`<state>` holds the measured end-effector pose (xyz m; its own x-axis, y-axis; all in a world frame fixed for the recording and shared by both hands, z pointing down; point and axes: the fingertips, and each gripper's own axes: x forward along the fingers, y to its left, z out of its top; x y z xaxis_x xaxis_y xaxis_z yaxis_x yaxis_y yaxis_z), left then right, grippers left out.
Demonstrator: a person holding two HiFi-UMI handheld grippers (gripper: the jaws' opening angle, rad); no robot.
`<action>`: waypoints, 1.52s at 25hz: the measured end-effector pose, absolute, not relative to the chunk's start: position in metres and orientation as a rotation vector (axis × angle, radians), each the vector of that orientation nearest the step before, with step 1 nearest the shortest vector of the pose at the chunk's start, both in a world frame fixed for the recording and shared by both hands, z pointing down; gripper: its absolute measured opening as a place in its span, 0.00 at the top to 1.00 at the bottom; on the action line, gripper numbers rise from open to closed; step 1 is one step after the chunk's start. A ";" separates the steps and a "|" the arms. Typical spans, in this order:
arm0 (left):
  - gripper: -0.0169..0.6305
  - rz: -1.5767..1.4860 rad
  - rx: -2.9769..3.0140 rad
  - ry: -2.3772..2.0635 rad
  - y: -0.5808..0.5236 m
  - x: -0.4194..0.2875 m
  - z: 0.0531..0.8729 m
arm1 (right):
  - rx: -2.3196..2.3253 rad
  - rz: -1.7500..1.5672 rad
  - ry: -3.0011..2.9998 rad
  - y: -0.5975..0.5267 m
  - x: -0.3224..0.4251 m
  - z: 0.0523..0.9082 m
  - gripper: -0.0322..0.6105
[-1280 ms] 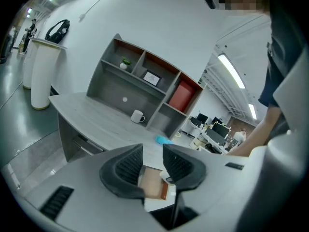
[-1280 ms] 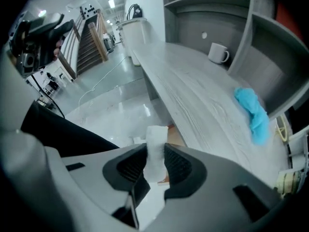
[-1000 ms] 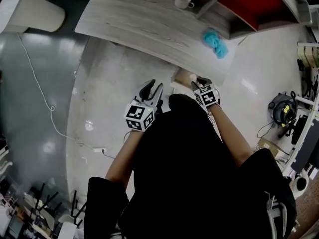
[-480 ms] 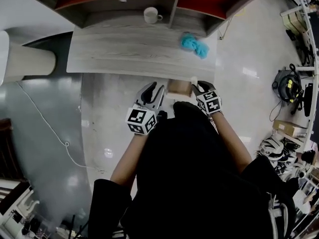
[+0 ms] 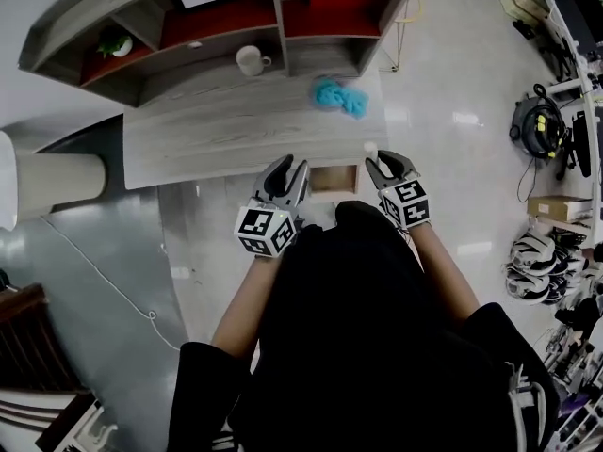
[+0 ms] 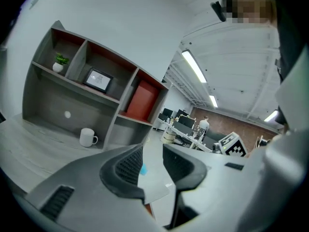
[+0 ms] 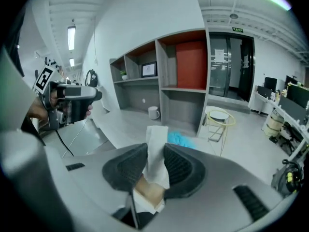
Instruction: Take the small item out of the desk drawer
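The desk drawer [image 5: 334, 179] stands pulled out under the grey desk's front edge [image 5: 236, 153]. A small white item [image 5: 370, 147], like a folded paper pack, sticks up between the jaws of my right gripper [image 5: 384, 163], just right of the drawer. In the right gripper view both pads of the right gripper [image 7: 155, 164] press on the white item [image 7: 155, 144], and the wooden drawer [image 7: 148, 193] shows below. My left gripper [image 5: 290, 168] hovers left of the drawer. In its own view the left gripper [image 6: 152, 164] is open, with nothing between its jaws.
A white mug [image 5: 250, 60] and a blue fluffy cloth [image 5: 341, 97] lie on the desk. Behind them rises a grey and red shelf unit [image 5: 236, 12]. A wire stool [image 7: 219, 117] stands right of the desk. A person's dark clothing [image 5: 358, 328] fills the lower view.
The head view has swung, so the desk now lies squarer across the top. Both grippers keep their places by the drawer, and the right one stays shut on the white item.
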<state>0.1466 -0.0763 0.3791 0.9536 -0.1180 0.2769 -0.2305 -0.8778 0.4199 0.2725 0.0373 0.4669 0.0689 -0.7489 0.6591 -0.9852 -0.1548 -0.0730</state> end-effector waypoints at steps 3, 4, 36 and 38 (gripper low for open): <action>0.81 0.315 2.670 -0.208 -0.075 0.165 0.365 | 2.044 0.773 -1.750 0.036 0.281 0.436 0.78; 0.81 0.309 2.678 -0.193 -0.075 0.170 0.361 | 2.077 0.762 -1.763 0.035 0.284 0.426 0.78; 0.94 0.176 2.721 -0.185 -0.040 0.263 0.324 | 2.386 0.440 -1.854 0.080 0.377 0.313 0.78; 0.94 0.174 2.722 -0.198 -0.038 0.267 0.324 | 2.370 0.414 -1.878 0.080 0.379 0.312 0.78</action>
<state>0.2670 -0.0383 0.3241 0.9822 -0.1128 0.1500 -0.1632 -0.9082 0.3855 0.3788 0.0797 0.3119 0.2079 -0.9415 0.2652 -0.9658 -0.2406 -0.0971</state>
